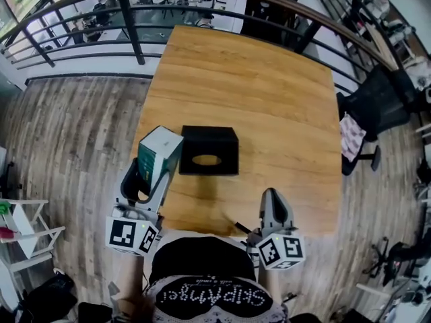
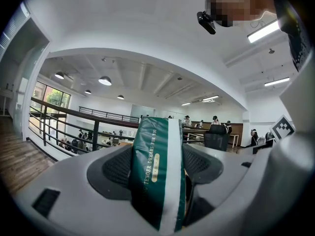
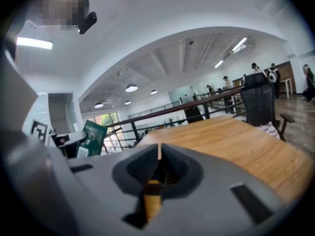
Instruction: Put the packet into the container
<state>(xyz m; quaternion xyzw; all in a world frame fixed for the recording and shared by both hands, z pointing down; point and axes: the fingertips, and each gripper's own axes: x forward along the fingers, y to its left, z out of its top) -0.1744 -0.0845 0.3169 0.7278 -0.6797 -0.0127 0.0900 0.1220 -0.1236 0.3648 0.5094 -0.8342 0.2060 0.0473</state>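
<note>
A green and white packet (image 1: 159, 154) is held upright in my left gripper (image 1: 143, 180), above the table's left front edge. In the left gripper view the jaws press both sides of the packet (image 2: 158, 173), whose green face carries pale lettering. The black container (image 1: 209, 150), a box with an oval slot on top, sits on the wooden table (image 1: 269, 93) just right of the packet. My right gripper (image 1: 275, 210) rests low at the table's near edge, jaws together with nothing between them. In the right gripper view the packet (image 3: 91, 137) shows at the left.
A black railing (image 1: 135, 25) runs behind and left of the table. A black office chair (image 1: 377, 106) with a patterned cloth (image 1: 351, 134) stands at the table's right side. Wood plank floor lies on the left, with a white rack (image 1: 20, 227) at the lower left.
</note>
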